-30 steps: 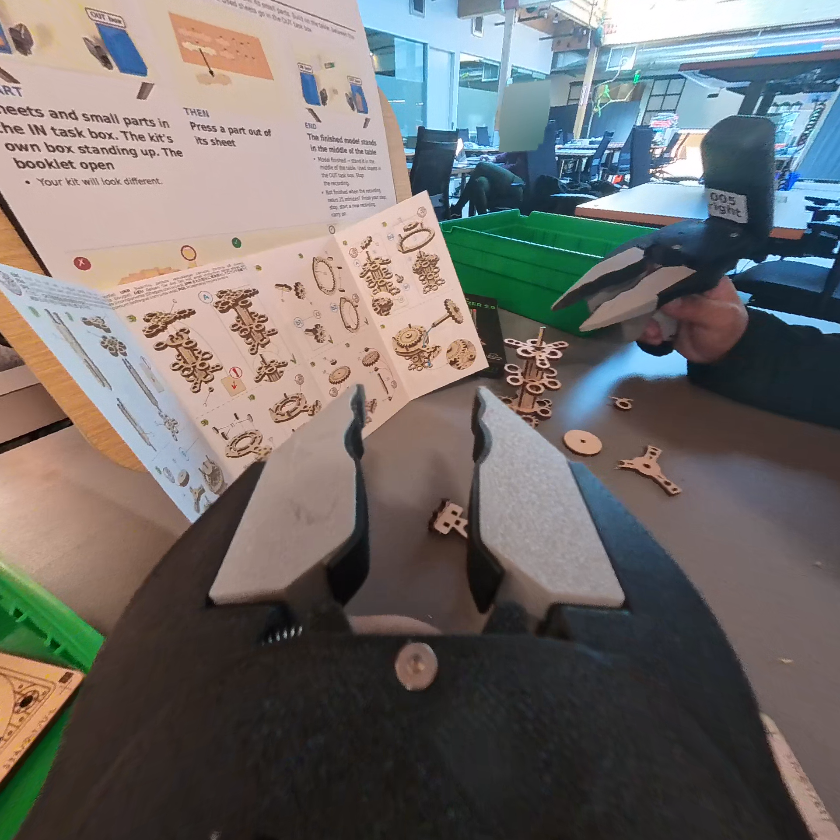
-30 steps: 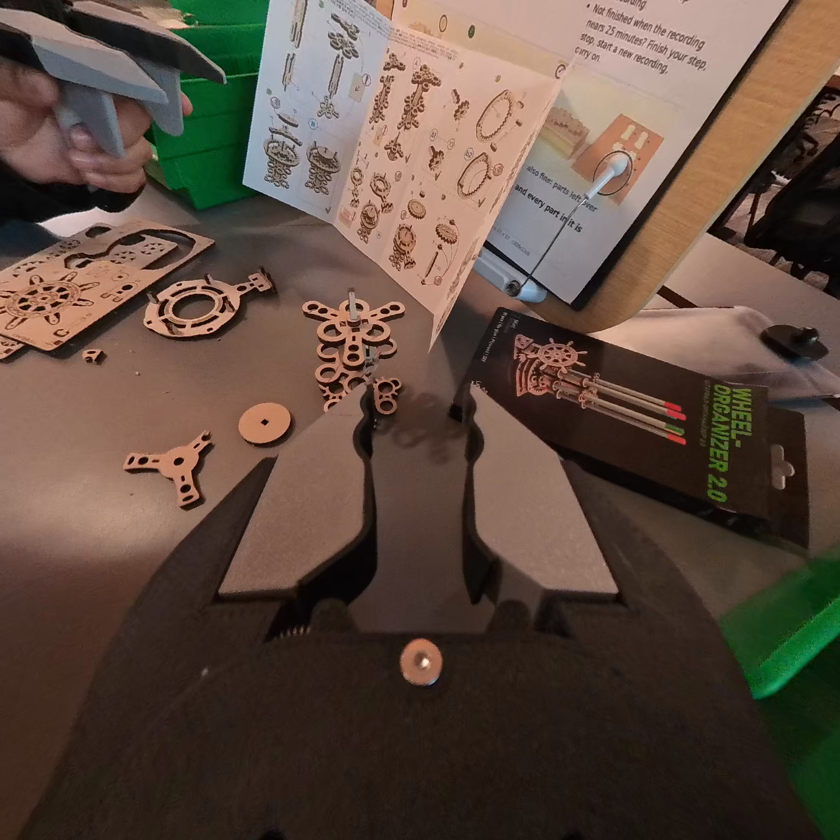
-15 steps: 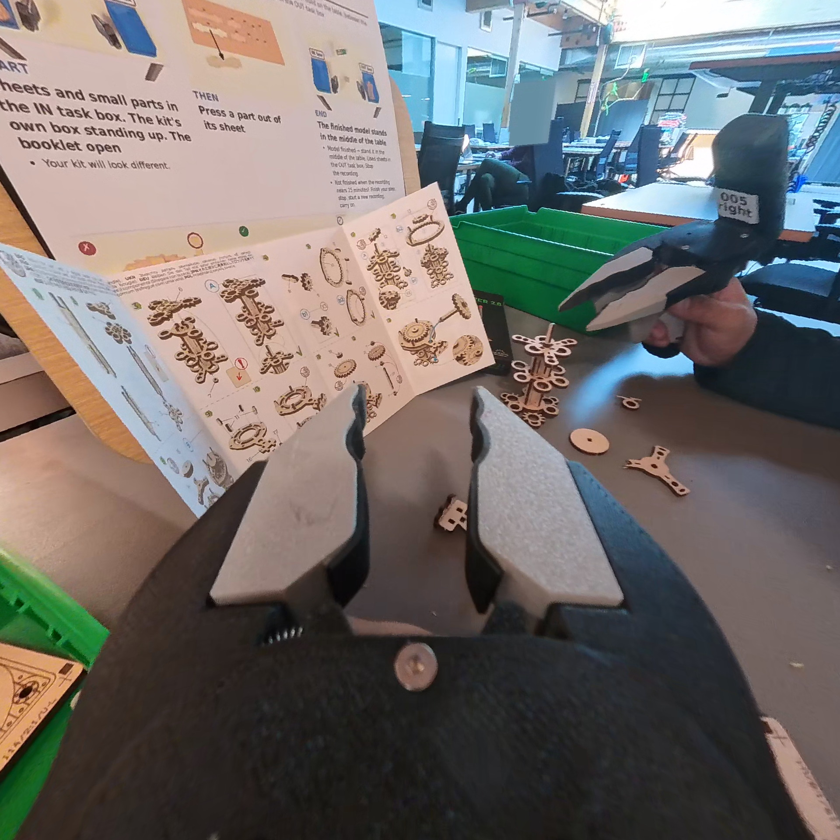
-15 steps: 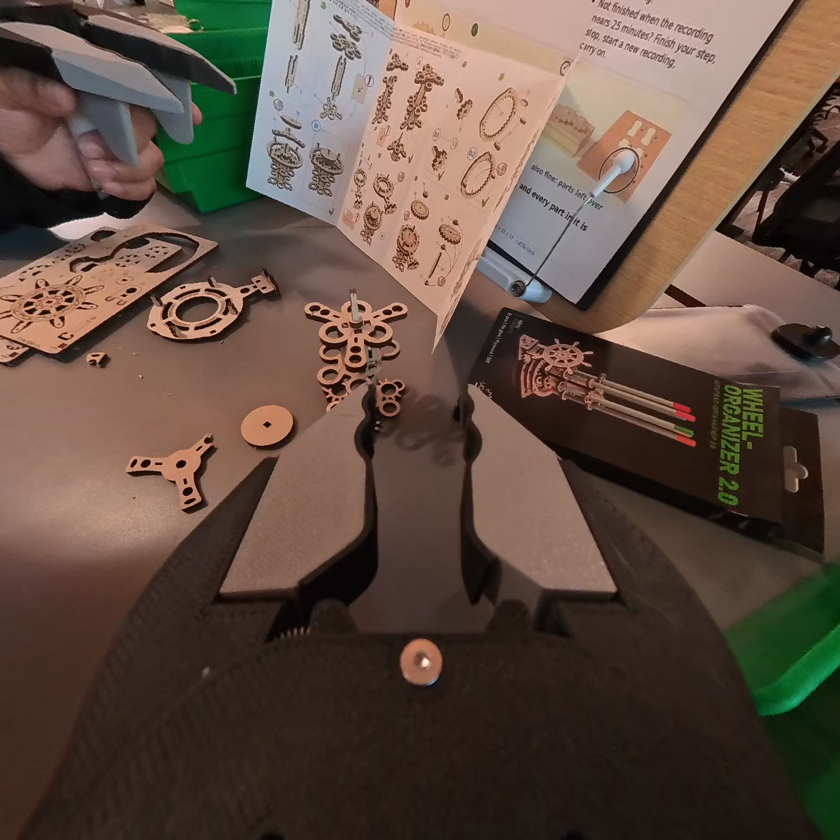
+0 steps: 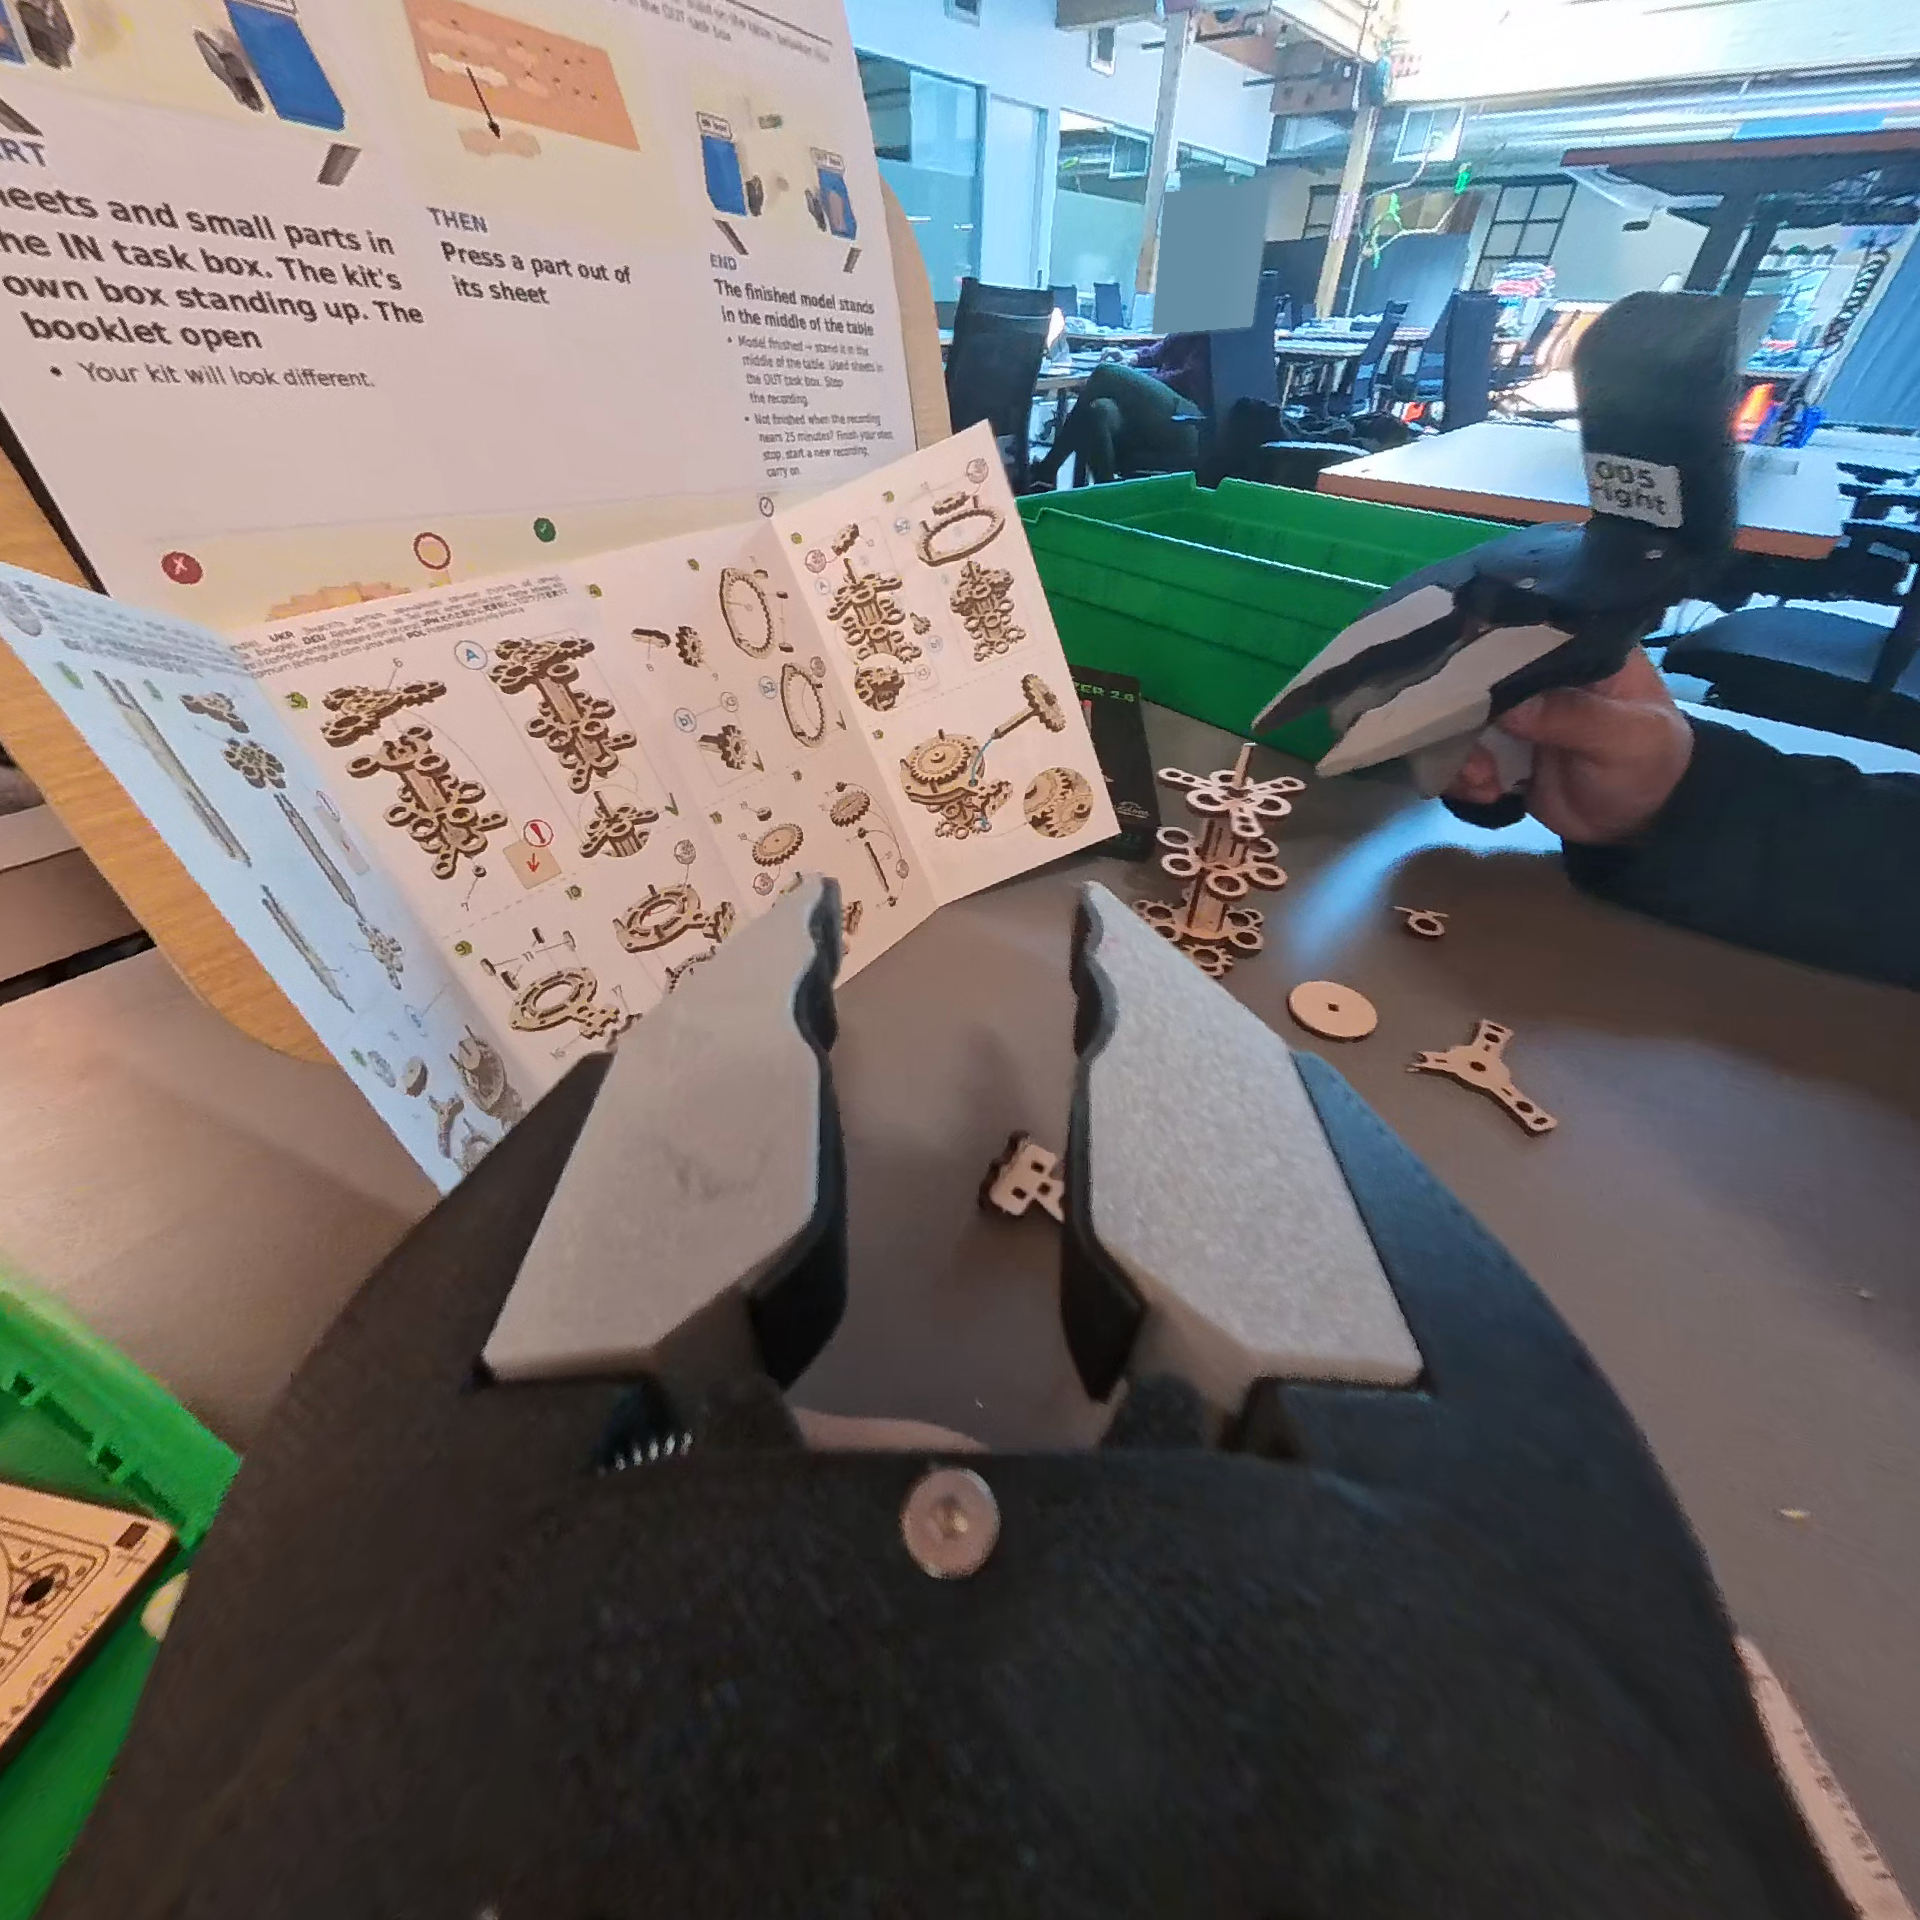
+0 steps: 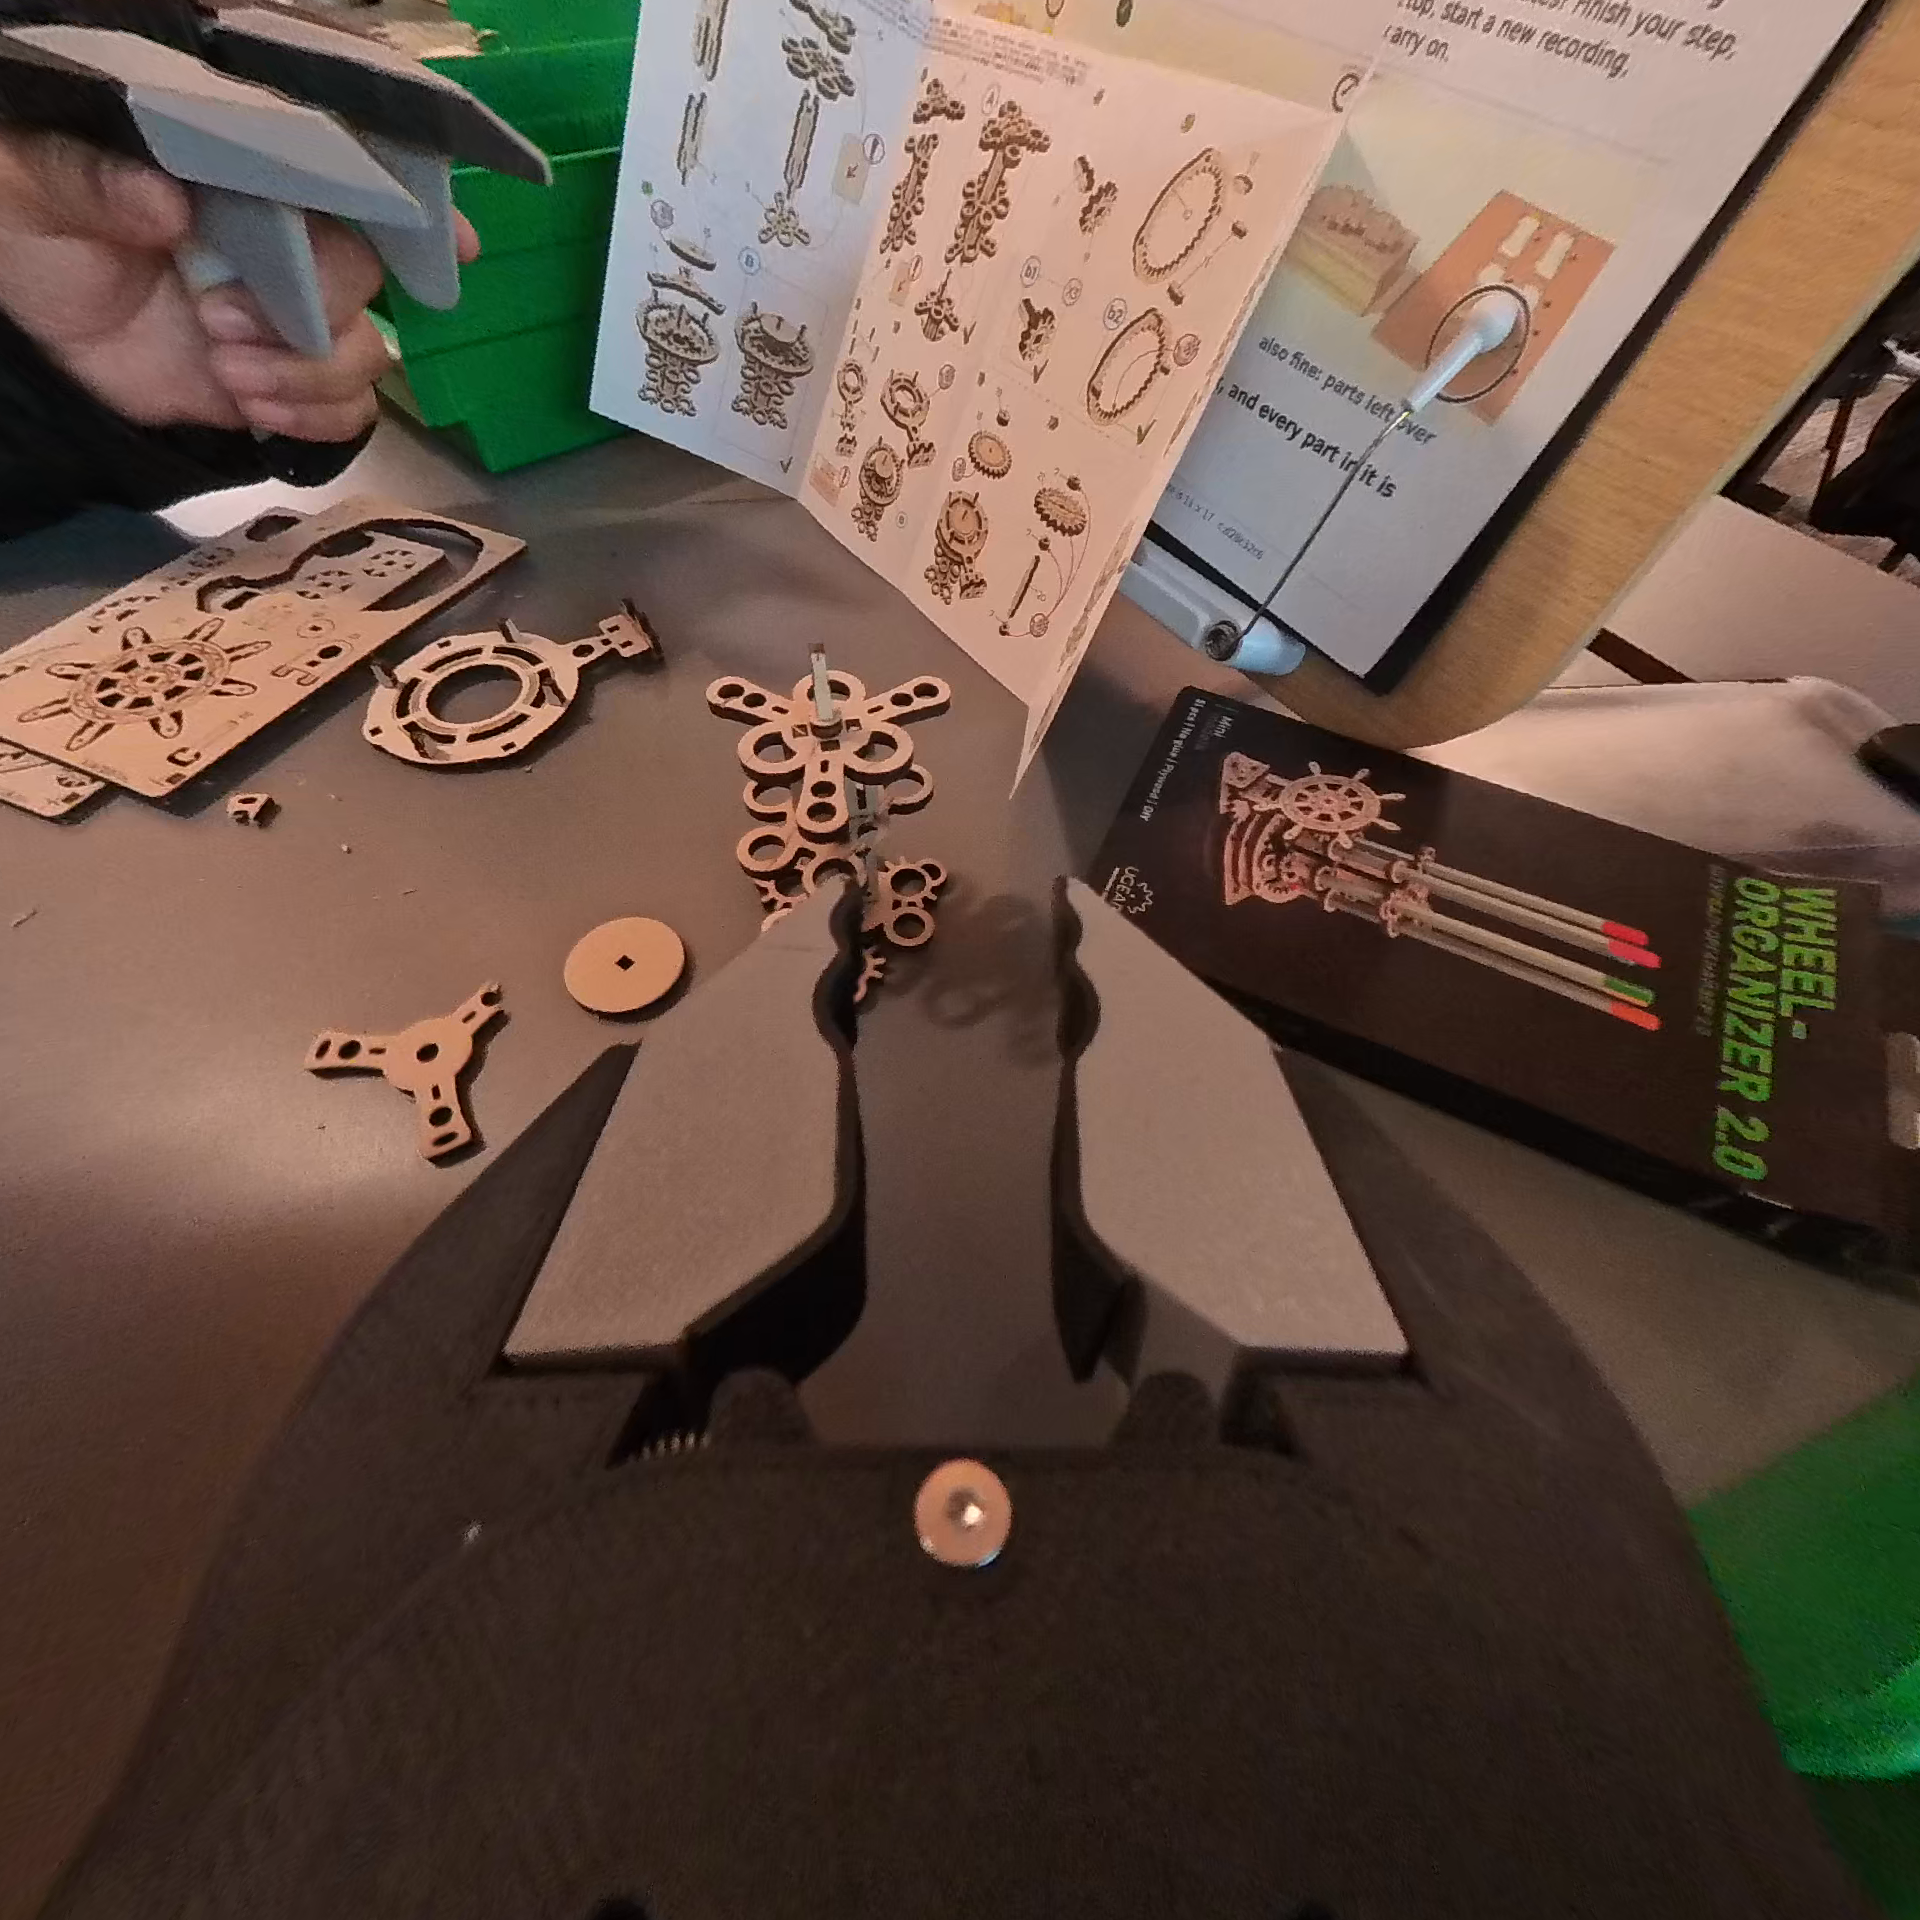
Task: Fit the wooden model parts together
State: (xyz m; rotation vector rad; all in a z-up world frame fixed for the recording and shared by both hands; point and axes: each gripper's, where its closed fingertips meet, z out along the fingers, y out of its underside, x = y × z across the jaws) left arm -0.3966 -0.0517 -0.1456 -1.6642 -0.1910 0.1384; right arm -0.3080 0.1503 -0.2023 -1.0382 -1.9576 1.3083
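right wrist view: right gripper has edged closer to the stacked wooden assembly on the counter, jaws open & empty; left gripper also open, empty. pickup likely next.

Tan wooden parts, green bins, grey table

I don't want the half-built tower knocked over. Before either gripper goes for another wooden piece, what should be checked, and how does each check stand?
1. Left gripper open and empty: ok.
2. Right gripper open and empty: ok.
3. Tower upright on the table: ok.
4. Round disc and three-armed piece lying free, apart from the tower: ok.
5. Right gripper clear of the tower's base: cannot tell, its fingertip overlaps it in view.
6. Instruction booklet open and in view: ok.
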